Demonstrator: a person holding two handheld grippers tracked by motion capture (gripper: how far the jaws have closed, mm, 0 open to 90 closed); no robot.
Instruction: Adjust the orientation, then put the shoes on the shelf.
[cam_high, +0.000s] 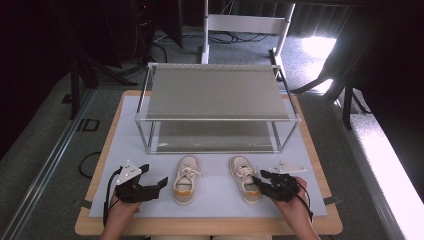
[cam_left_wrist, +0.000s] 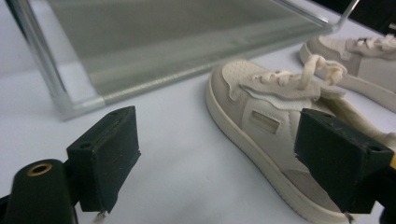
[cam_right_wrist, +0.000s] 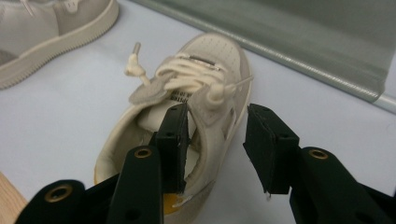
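A metal rack (cam_high: 215, 107) stands on the counter (cam_high: 210, 226). In front lie two shoes. The right tool (cam_high: 265, 181) straddles the right shoe (cam_high: 245, 184) wall, jaws apart. The left tool (cam_high: 152, 176), open, sits beside the left shoe (cam_high: 186, 179).

In the left gripper view, the near shoe (cam_left_wrist: 261, 135) has its heel hidden behind the right jaw of the left claw (cam_left_wrist: 219, 158), and its sole runs off the bottom edge. The far shoe (cam_left_wrist: 359, 56) is cut by the right edge, so its heel cannot be seen. The rack (cam_left_wrist: 60, 88) is cropped at the top.

In the right gripper view, the heel of the shoe (cam_right_wrist: 210, 60) lies behind the right claw (cam_right_wrist: 217, 140), and whether the inner jaw touches the collar cannot be told. The label print under the tongue is too small to read. In the high view, the person's forearms leave the bottom edge.
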